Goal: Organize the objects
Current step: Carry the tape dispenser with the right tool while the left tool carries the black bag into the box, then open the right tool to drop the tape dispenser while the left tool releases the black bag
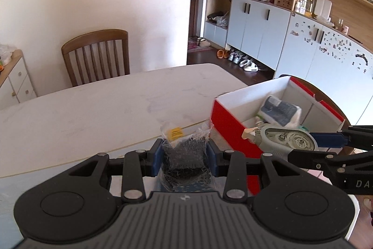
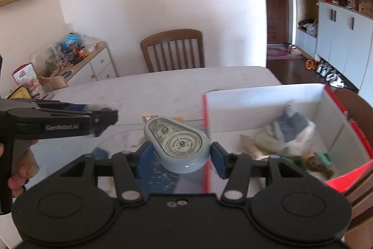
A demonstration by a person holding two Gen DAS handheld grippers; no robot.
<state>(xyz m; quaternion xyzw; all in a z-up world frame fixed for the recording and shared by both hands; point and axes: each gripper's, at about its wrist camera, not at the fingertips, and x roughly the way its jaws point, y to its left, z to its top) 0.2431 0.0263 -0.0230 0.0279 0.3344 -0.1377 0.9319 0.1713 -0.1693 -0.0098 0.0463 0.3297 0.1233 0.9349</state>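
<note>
My left gripper [image 1: 185,156] is shut on a clear plastic bag of small black pieces [image 1: 184,151] with a yellow label, held above the near edge of the white table [image 1: 93,106]. My right gripper [image 2: 181,155] is shut on a light blue correction tape dispenser [image 2: 178,144] with visible gears; it also shows in the left wrist view [image 1: 284,139], at the near rim of the red and white box [image 1: 233,125]. The box [image 2: 263,106] holds a blue-grey packet [image 1: 279,110] and other small items. The left gripper also shows in the right wrist view [image 2: 102,114].
A wooden chair [image 1: 98,55] stands behind the table. A second chair back [image 1: 326,95] is behind the box. A low white cabinet [image 2: 93,67] with clutter stands at the left wall. Cabinets and shelves [image 1: 268,22] line the right side.
</note>
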